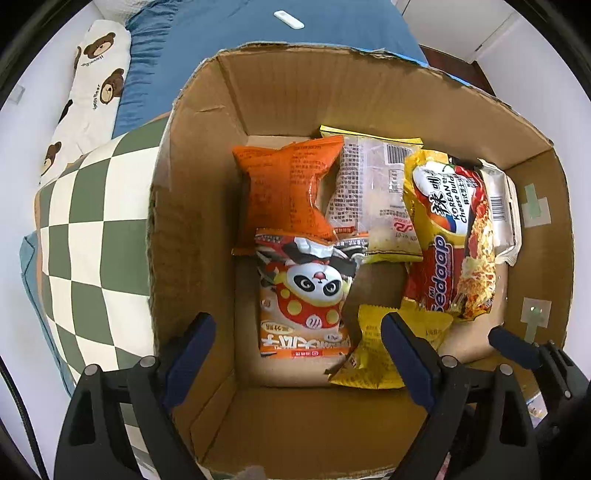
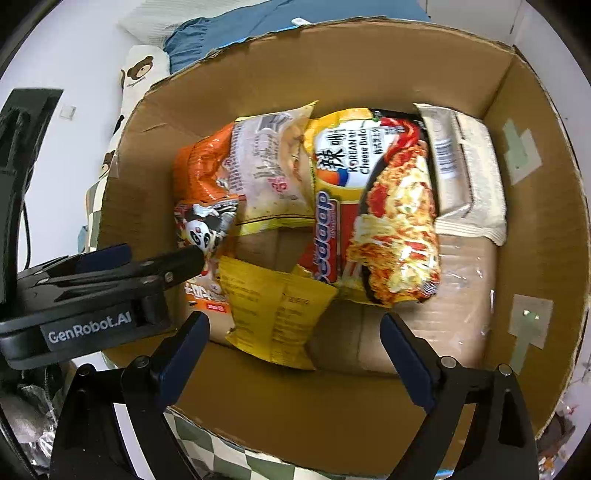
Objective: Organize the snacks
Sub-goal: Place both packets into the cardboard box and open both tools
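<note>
An open cardboard box [image 1: 192,221] holds several snack packets: an orange one [image 1: 288,184], a panda-print one [image 1: 306,288], a clear-and-yellow one [image 1: 373,184], a Sedaap noodle packet [image 1: 447,240], a small yellow one [image 1: 373,354] and a white one [image 1: 502,206]. My left gripper [image 1: 295,332] hangs open over the panda packet, pressing on nothing. My right gripper [image 2: 293,325] is open too, above the small yellow packet [image 2: 269,314] and beside the noodle packet [image 2: 388,206]. In the right wrist view the left gripper [image 2: 159,254] reaches in over the box wall [image 2: 535,221].
The box sits on a green-and-white checkered cushion [image 1: 92,221]. A bear-print pillow [image 1: 92,92] and blue bedding [image 1: 295,55] lie behind it, with a small white device [image 1: 289,19] on the bedding. Bare cardboard floor [image 2: 443,314] shows at the box's near right.
</note>
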Motion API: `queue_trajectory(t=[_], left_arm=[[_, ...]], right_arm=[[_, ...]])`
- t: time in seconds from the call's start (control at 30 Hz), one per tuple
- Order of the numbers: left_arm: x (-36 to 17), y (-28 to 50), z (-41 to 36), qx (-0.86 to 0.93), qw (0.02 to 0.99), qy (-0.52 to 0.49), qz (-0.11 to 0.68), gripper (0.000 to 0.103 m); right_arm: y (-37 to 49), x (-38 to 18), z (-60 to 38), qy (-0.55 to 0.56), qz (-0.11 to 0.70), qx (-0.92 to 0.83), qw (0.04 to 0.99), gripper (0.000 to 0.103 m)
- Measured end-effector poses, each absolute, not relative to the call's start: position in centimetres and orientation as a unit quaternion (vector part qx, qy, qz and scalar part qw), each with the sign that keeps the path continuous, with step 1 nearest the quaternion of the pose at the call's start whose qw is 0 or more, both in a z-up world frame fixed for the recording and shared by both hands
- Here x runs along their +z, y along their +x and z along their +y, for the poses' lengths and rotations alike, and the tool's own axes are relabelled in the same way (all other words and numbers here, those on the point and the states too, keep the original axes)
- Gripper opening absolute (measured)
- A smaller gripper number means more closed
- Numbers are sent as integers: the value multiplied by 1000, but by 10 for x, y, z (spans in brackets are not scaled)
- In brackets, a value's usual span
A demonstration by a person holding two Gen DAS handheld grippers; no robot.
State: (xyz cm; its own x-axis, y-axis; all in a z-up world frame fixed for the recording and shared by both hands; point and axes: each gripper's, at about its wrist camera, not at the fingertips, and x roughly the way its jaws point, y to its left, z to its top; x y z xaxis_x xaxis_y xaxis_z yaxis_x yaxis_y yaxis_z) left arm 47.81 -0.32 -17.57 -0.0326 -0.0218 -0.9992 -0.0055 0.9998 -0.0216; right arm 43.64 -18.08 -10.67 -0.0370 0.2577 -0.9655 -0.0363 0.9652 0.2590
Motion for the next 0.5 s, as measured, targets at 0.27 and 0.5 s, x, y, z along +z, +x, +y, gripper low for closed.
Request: queue_trajectory(t=[0.27, 0.5], left_arm=[[-145, 452, -4, -3, 731, -17, 683, 92], [-112, 415, 0, 3, 781, -19, 624, 92]], right_arm=[[421, -82, -197, 59, 693, 89, 713, 96], [393, -52, -212, 32, 654, 63, 753, 96]])
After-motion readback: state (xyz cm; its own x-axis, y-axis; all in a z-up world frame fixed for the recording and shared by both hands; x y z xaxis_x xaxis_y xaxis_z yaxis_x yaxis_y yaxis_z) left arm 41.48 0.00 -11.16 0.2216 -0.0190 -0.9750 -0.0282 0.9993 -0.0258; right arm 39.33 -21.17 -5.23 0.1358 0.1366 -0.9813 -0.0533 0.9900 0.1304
